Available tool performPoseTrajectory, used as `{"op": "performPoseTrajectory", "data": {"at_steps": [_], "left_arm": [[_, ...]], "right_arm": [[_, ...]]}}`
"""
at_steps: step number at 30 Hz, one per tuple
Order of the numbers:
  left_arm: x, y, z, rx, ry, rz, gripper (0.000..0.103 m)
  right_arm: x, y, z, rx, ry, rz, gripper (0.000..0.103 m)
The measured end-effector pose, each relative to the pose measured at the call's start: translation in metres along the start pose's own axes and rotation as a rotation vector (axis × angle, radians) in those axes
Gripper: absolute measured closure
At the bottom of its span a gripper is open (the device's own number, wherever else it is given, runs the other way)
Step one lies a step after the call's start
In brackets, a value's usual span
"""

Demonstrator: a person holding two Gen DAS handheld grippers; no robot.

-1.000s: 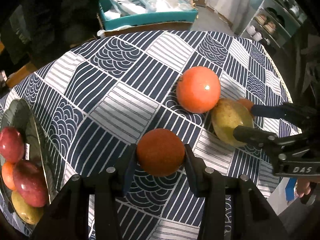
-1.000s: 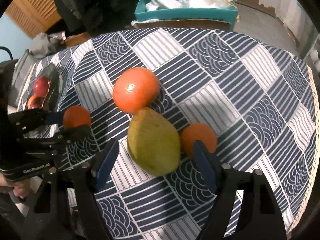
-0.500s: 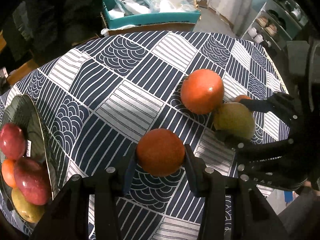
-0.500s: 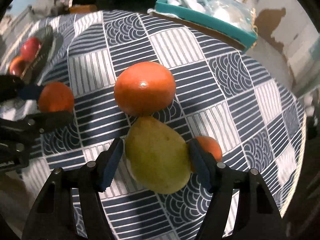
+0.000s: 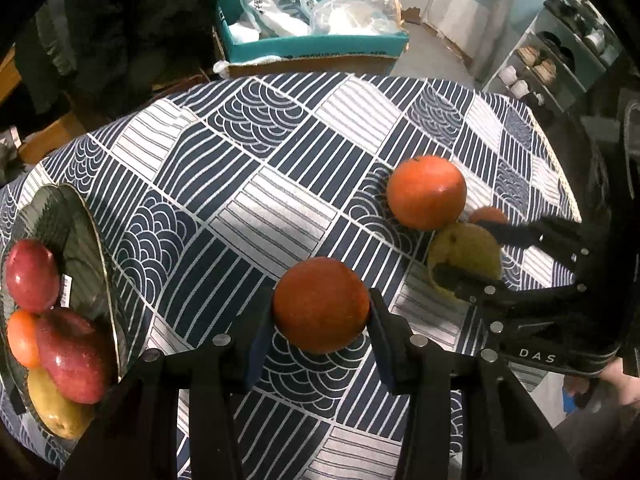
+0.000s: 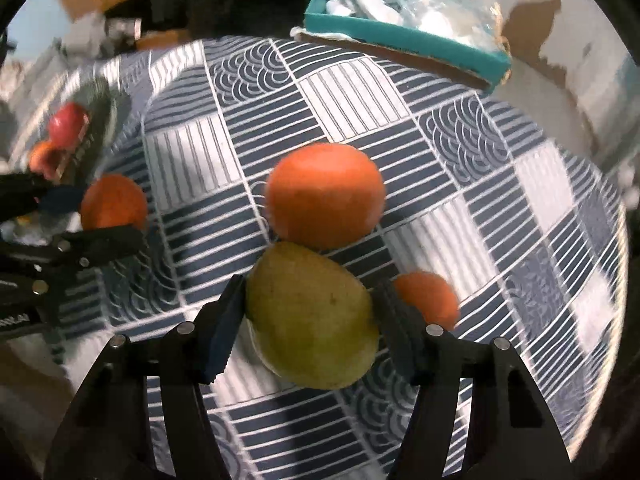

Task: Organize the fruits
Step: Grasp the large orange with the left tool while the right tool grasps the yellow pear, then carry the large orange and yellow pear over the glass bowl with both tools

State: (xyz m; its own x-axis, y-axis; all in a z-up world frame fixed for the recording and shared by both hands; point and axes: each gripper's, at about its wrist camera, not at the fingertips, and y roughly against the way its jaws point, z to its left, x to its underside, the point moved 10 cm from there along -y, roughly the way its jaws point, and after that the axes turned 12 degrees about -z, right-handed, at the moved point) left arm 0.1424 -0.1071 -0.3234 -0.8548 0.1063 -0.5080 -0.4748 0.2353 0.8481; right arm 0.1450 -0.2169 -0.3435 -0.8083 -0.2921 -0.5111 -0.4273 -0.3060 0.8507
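Your left gripper (image 5: 320, 316) pinches a round dull-orange fruit (image 5: 320, 305) tight btw its two blue pads; the fruit sits just above the blue-and-white patterned tablecloth (image 5: 256, 184), near the front edge. Your right gripper (image 6: 310, 312) has a yellow-green pear (image 6: 312, 316) btw its pads, and its jaws are closing. The left pad looks pressed on the pear's side; the right pad is right at its other side, but you can't tell if it presses yet. The pear lies on the cloth, its narrow end touching a big shiny orange ball-shaped fruit (image 6: 325, 195) behind it. A small orange fruit (image 6: 428, 296) sits just beside the pear, behind the right pad. At the left edge of the table is a dark glass plate (image 5: 80, 240) w/ fruit on it: two red apples (image 5: 72, 360), a little orange one and a yellow one. Past the far end of the table stands a teal cardboard box (image 5: 320, 46) full of plastic bags. A bit of your hand (image 5: 618, 380) shows behind the right gripper in the left view.
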Motion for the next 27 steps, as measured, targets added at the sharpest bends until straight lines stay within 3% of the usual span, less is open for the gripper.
{"op": "performPoseTrajectory", "data": {"at_steps": [3,9,27], "left_arm": [[-0.004,0.008,-0.002,0.006,-0.004,-0.018,0.057],[-0.008,0.020,-0.004,0.005,-0.008,-0.035,0.057],[-0.032,0.085,0.002,0.001,0.004,-0.169,0.058]], "right_arm": [[0.000,0.006,-0.003,-0.039,-0.084,-0.017,0.039],[-0.003,0.025,0.007,-0.057,-0.123,-0.055,0.039],[-0.055,0.090,0.031,-0.060,-0.112,-0.255,0.039]]}}
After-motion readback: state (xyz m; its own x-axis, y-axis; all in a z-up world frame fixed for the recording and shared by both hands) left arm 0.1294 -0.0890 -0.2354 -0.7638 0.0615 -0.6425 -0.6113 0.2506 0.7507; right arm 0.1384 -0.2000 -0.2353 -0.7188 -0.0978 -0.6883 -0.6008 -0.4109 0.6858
